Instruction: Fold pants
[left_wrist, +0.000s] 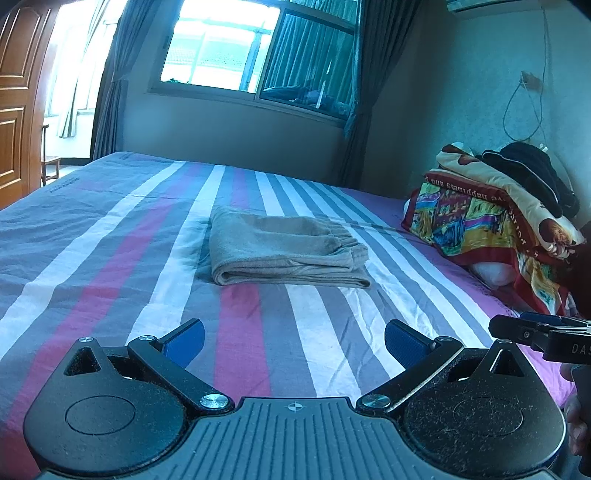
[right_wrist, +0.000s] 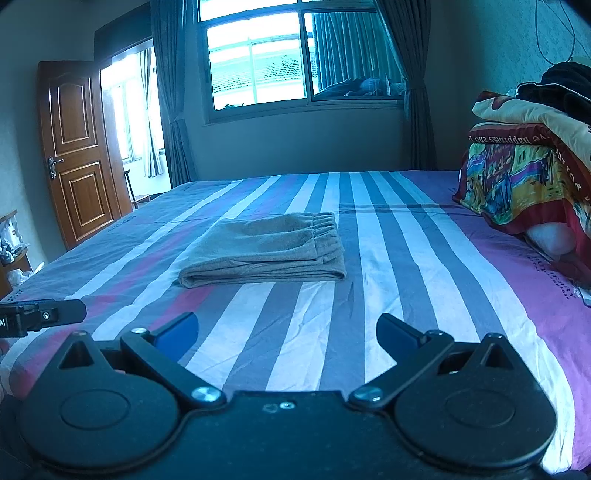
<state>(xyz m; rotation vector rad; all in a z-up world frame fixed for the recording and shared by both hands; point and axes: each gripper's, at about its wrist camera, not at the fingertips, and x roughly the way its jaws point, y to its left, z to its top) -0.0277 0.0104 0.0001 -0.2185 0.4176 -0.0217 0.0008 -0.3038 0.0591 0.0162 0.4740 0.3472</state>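
Grey-beige pants lie folded into a flat stack on the striped bedsheet, elastic waistband toward the right. The right wrist view shows the same pants mid-bed, waistband at the far right of the stack. My left gripper hangs open above the sheet, well short of the pants, with nothing between its blue-padded fingers. My right gripper is also open and holds nothing, just as far back from the stack. Each gripper's tip shows at the other view's edge.
A pile of colourful folded quilts with dark clothing on top sits at the bed's right side, seen as the quilts in the right wrist view. A wooden door stands left. A window with curtains is behind the bed.
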